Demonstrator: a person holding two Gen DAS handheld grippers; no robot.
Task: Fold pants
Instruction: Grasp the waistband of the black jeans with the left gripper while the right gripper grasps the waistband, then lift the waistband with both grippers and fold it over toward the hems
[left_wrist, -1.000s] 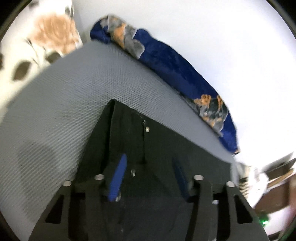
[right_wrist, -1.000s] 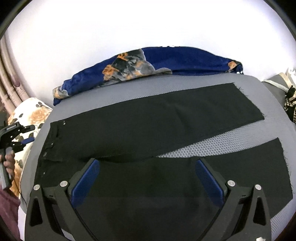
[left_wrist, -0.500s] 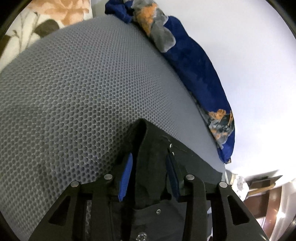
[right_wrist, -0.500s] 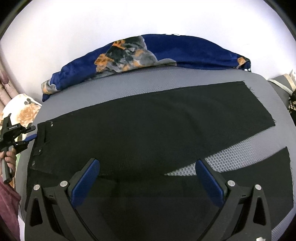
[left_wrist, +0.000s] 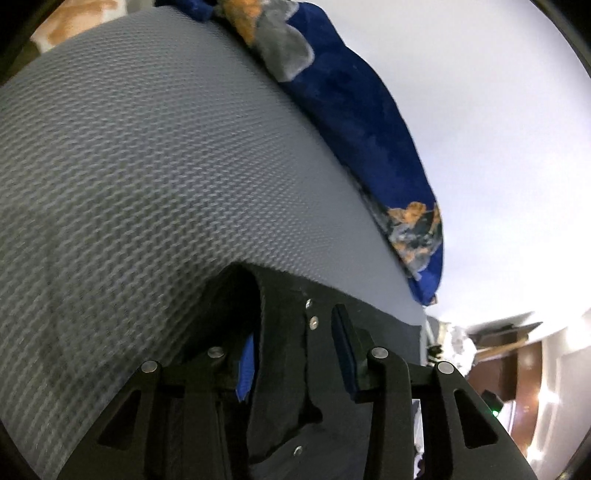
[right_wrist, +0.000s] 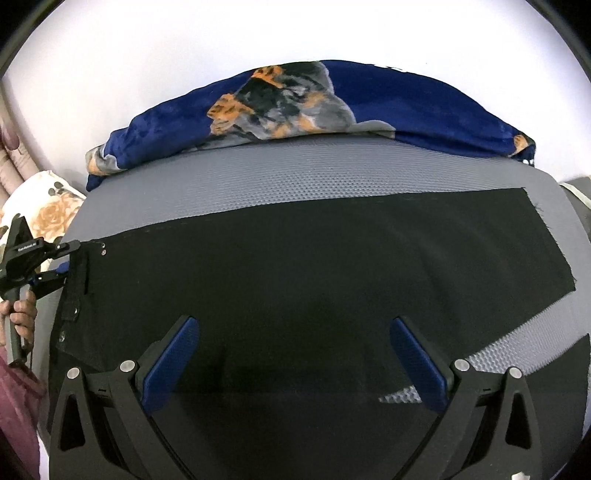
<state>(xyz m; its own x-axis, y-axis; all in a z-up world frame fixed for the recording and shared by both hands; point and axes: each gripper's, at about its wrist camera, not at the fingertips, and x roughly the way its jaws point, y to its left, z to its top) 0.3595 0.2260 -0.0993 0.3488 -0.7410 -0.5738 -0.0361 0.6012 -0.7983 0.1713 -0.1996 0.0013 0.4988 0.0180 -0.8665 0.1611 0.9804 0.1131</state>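
Waistband (left_wrist: 284, 332) corner pinched in left tongs (left_wrist: 291, 354); jaws have just been closing on it. Right tongs (right_wrist: 295, 354) released over black pants (right_wrist: 295, 266) (touching nothing). Next, probably: carry waistband toward hems.

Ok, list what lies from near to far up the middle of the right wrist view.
right gripper → black pants → grey mesh mattress → blue patterned blanket → white wall
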